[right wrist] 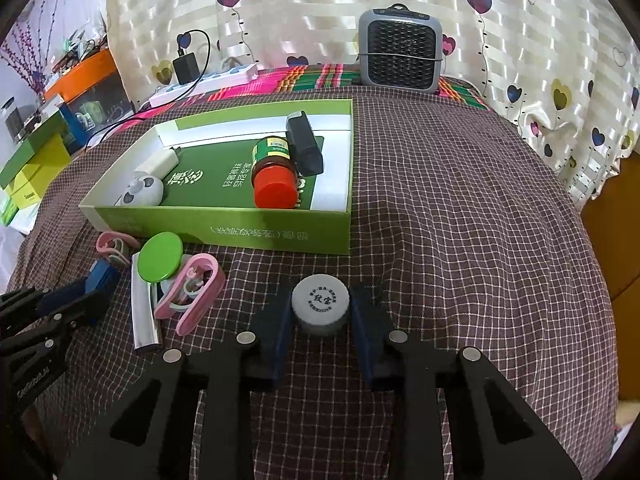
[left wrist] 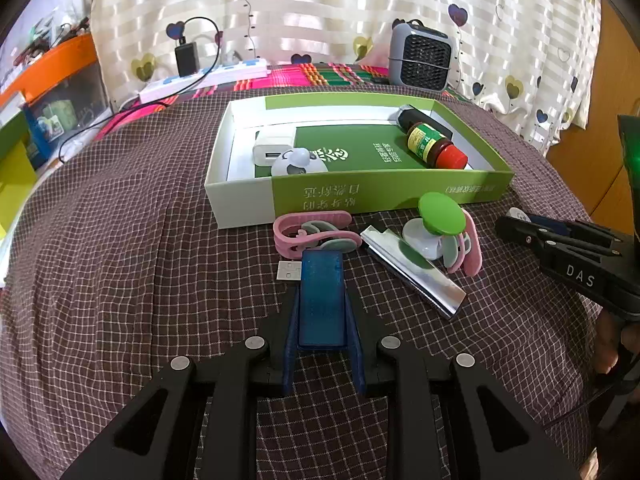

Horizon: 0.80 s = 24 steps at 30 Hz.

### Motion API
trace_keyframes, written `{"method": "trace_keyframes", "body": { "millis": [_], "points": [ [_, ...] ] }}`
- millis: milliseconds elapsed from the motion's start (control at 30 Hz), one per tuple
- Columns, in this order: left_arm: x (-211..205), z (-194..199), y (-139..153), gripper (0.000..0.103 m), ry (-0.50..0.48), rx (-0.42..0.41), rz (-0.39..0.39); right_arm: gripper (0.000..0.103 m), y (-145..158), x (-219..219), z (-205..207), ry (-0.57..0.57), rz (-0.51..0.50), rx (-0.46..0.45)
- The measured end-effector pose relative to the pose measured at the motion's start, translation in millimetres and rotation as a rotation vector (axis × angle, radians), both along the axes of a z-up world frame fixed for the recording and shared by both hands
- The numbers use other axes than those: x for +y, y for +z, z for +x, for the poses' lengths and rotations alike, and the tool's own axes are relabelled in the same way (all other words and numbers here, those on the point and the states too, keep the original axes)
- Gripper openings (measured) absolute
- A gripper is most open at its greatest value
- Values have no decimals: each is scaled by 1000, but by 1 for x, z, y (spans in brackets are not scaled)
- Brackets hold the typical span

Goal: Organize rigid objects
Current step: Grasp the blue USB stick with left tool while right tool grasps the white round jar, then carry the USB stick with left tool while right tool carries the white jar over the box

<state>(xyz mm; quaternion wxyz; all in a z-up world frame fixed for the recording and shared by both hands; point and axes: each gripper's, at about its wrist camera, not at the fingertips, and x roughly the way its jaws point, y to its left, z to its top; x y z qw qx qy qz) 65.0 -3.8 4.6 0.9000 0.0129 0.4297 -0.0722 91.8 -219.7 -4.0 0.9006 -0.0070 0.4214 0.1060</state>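
On the checked cloth (left wrist: 120,280) before the green box (left wrist: 392,196), my left gripper (left wrist: 322,304) was clamped on the blue USB stick (left wrist: 320,300), its plug beside a pink clip (left wrist: 308,232). My right gripper (right wrist: 320,312) bracketed the grey round jar (right wrist: 320,304); I could not tell whether both pads touched it. The box held a red-capped bottle (right wrist: 274,176).

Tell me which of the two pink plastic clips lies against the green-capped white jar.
The right-hand pink clip, touching the green-capped white jar; the other pink clip lies apart, by the blue USB stick.
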Motion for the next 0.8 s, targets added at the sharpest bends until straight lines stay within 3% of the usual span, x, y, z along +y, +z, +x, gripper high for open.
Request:
{"method": "trace_keyframes", "body": {
  "millis": [800],
  "points": [
    [0,-9,12,21,-8,-28,-4,29,10,-1,-11,17,19,-28]
  ]
}}
